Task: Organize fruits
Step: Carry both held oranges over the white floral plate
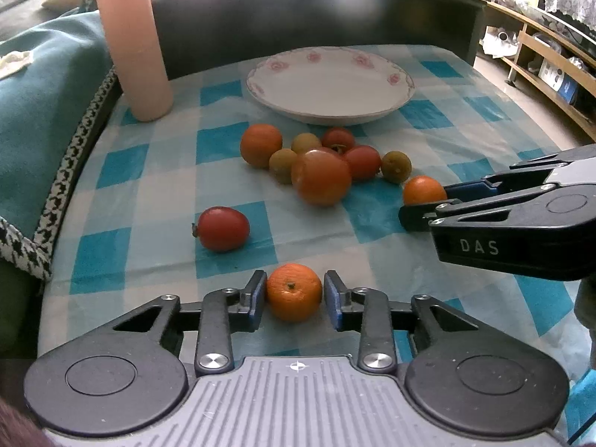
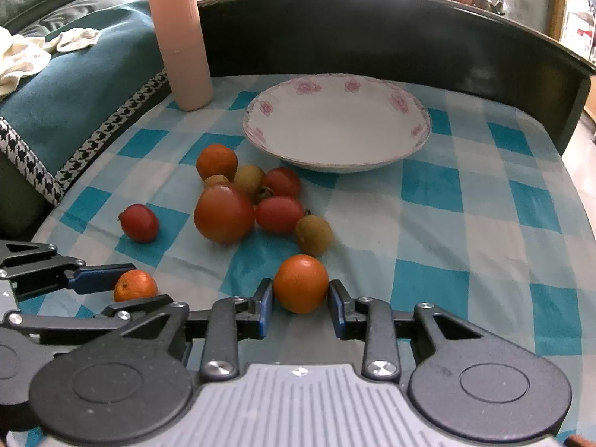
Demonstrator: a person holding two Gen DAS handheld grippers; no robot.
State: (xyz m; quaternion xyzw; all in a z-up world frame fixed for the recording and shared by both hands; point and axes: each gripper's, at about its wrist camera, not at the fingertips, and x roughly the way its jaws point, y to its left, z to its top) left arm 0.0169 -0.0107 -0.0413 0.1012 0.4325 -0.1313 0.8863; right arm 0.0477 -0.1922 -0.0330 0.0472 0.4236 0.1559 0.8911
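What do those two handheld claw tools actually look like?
Both match: the left gripper and right gripper have black linkage arms, silver screws, blue-padded fingers, round black discs and a ribbed grey body. The right one carries white "DAS" lettering on its side.

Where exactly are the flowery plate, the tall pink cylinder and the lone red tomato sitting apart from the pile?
flowery plate (image 2: 257, 136): right wrist view, on its near-left rim.
tall pink cylinder (image 2: 182, 44): right wrist view, middle of its side.
lone red tomato (image 1: 222, 228): left wrist view, centre of its skin.

One small brown fruit (image 2: 216, 180) sat mostly hidden behind the big tomato (image 2: 224, 213); the shelf clutter (image 1: 551, 70) past the table's right edge was blurred.
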